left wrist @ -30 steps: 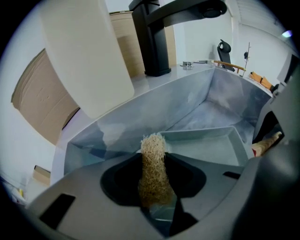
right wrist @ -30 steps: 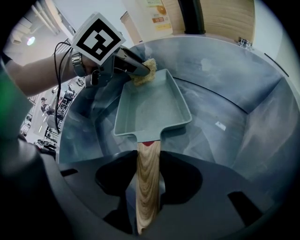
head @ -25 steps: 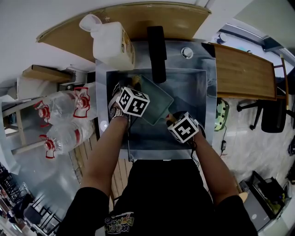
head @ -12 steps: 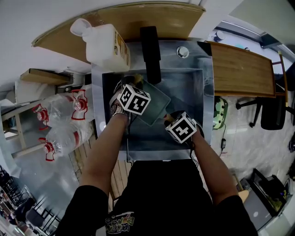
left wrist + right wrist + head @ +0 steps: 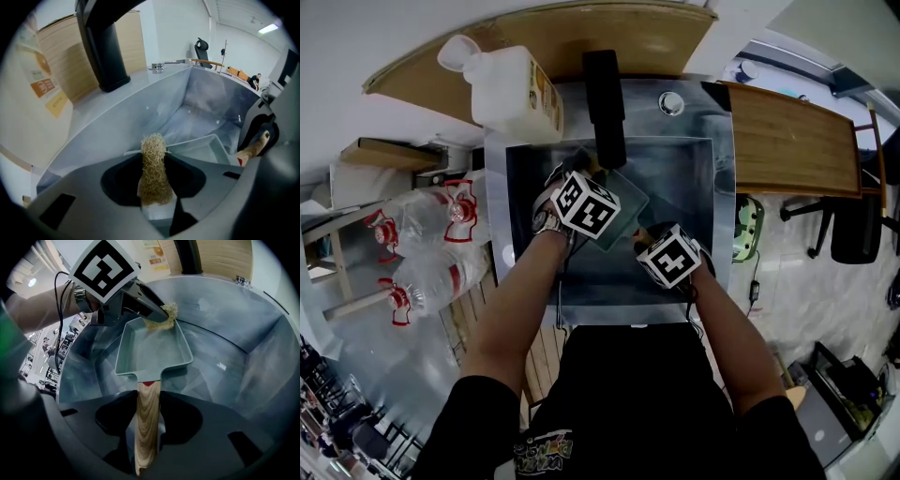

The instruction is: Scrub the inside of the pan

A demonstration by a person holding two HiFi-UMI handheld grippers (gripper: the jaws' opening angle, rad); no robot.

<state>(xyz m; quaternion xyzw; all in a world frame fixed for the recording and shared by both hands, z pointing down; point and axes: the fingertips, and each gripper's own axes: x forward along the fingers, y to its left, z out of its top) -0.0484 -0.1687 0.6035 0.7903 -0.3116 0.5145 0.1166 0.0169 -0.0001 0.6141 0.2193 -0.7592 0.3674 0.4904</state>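
The pan (image 5: 154, 350) is down in the sink (image 5: 680, 187), its wooden handle (image 5: 146, 413) pinched between the jaws of the right gripper (image 5: 147, 427). The left gripper (image 5: 153, 185) has its jaws squeezed on a pad (image 5: 161, 322) at the pan's far inside corner. Pressing so far from the grip could twist the handle loose, or the pad could ride over the rim. Count: one pan, one pad, one sink, one tap (image 5: 605, 103), one jug (image 5: 511, 94), and seemingly two bottles (image 5: 427, 220), warped at the edge.
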